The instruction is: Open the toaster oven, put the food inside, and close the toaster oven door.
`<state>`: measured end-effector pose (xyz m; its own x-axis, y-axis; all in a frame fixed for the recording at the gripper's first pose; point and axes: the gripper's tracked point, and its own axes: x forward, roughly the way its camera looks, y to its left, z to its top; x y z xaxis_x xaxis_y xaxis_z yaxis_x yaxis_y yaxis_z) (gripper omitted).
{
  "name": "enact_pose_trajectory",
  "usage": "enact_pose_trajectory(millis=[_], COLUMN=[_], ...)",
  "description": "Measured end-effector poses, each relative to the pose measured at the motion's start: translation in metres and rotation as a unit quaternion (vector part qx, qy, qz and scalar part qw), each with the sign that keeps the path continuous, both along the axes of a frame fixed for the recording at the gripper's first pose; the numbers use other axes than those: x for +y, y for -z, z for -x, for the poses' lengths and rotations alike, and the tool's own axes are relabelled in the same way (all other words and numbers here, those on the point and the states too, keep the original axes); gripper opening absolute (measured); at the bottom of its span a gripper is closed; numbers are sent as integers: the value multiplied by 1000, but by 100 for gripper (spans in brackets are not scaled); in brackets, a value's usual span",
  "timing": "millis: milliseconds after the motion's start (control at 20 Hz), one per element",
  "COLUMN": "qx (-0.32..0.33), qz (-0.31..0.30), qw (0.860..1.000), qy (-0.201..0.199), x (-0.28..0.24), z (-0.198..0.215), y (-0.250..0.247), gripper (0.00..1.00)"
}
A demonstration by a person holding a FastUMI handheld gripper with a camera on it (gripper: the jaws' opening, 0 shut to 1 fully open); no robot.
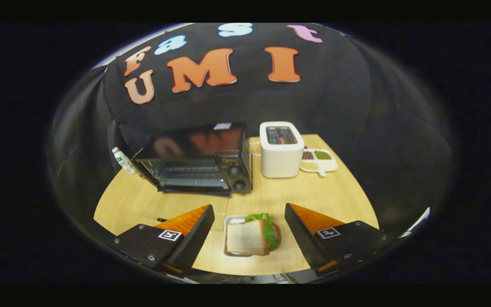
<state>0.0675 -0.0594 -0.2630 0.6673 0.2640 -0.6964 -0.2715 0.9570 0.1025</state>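
Observation:
A black toaster oven (198,147) stands at the back left of the wooden table (335,196). Its door (194,185) hangs down open, and the wire rack inside shows. A sandwich (249,236) of white bread with green lettuce and a brown filling lies on a small white tray (229,221) at the near side of the table. My gripper (249,209) is open above it. The sandwich sits in the wide gap between the two fingers, and neither finger touches it.
A white slot toaster (281,151) stands just right of the oven. Beside the toaster lies a white divided dish (320,161) with grains and beans. A small plastic bottle (122,160) stands left of the oven at the table's edge.

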Motion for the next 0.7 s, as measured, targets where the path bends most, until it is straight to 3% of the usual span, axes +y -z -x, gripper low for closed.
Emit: enact_pose_trajectory(millis=[350, 700], qx=[157, 234], qz=[-63, -103], qw=[985, 964], qy=[-40, -69], x=[-12, -1], z=[14, 29], y=[85, 122], gripper=[99, 96])
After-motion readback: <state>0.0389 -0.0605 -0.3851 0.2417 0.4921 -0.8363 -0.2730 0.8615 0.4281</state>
